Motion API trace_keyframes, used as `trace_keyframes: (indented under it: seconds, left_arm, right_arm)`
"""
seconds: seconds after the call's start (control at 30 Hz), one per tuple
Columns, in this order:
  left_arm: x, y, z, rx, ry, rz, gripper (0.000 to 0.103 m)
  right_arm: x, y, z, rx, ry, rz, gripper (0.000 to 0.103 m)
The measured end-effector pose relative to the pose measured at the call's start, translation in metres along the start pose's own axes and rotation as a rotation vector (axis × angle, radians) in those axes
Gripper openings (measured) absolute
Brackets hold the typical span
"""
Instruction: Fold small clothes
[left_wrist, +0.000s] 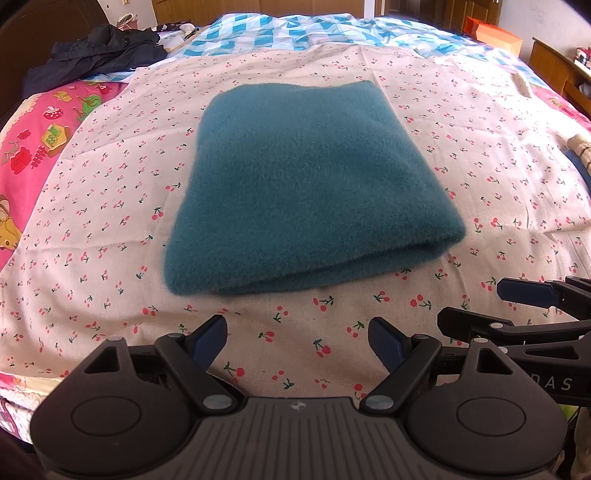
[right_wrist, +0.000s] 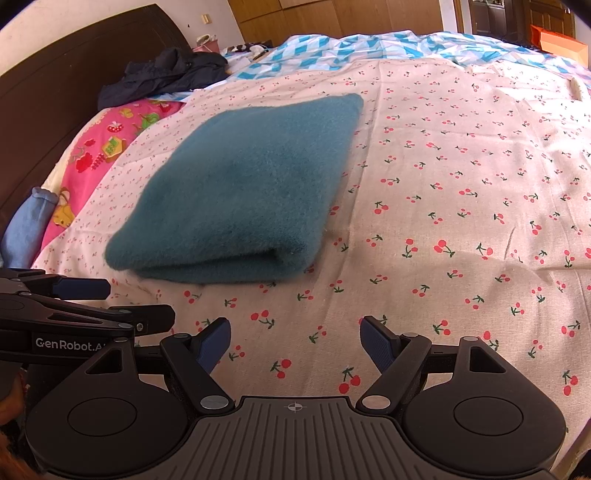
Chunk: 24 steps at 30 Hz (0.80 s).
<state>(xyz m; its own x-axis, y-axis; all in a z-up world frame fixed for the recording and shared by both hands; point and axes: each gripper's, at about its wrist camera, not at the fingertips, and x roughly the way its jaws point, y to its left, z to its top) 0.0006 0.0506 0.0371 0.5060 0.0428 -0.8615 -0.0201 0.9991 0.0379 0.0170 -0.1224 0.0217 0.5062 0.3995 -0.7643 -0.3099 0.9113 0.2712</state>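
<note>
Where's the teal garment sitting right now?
The folded teal garment lies on the cherry-print sheet, centred in the left wrist view and left of centre in the right wrist view, just beyond both open grippers and touching neither.

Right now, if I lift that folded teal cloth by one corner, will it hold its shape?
Probably not. The teal cloth looks soft and fuzzy, so it should droop. Its layers lie loose at the near edge and would likely fall open. It seems light and unlikely to slip.
</note>
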Motion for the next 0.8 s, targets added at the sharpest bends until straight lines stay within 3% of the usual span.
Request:
trace_keyframes:
  seconds: [0.8]
  left_arm:
    - [-0.0026,0.0023,0.0003,0.005,-0.005,0.004,0.087]
  right_arm:
    - [-0.0012,0.002,0.0007,-0.003,-0.008,-0.002,0.079]
